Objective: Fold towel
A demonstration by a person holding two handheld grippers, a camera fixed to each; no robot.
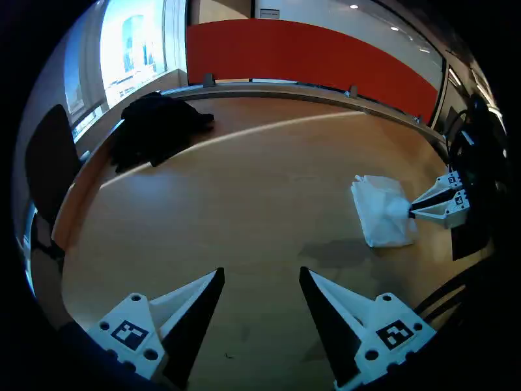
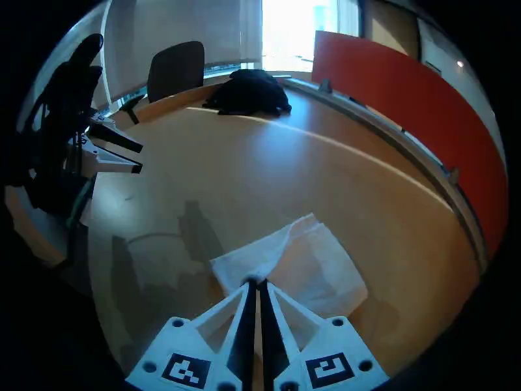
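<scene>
A white towel lies partly folded on the wooden table, far right in the left gripper view. My right gripper comes in from the right and pinches the towel's near edge. In the right gripper view the right gripper is shut, a corner of the towel caught between its tips and lifted into a small peak. My left gripper is open over bare wood, well to the left of the towel, nothing between its fingers. The right gripper view shows the left gripper far off at the left, open.
A black bundle of cloth lies at the table's far side. A red partition runs along the far table edge. A dark chair stands by the window. Bare wood stretches between towel and bundle.
</scene>
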